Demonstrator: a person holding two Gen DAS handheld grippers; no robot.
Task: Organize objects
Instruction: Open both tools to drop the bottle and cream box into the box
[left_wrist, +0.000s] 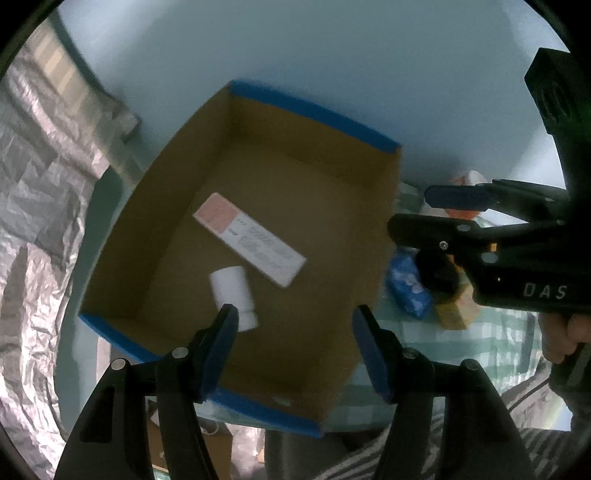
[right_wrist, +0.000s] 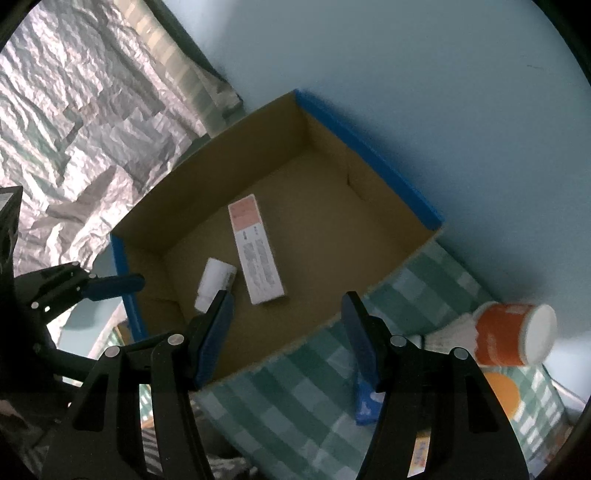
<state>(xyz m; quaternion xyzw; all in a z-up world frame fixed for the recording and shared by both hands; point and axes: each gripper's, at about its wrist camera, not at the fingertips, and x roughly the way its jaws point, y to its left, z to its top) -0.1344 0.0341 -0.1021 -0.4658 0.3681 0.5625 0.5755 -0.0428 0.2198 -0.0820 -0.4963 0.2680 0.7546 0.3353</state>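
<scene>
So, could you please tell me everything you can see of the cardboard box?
The cardboard box is an open, shallow brown carton with blue-edged end walls. It rests partly on the checked cloth against a pale wall. Inside, lying flat on its floor, are a white bottle and a long labelled packet, close together.

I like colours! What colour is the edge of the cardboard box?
Blue. The box has a blue rim, clearest in the right wrist view.
</scene>
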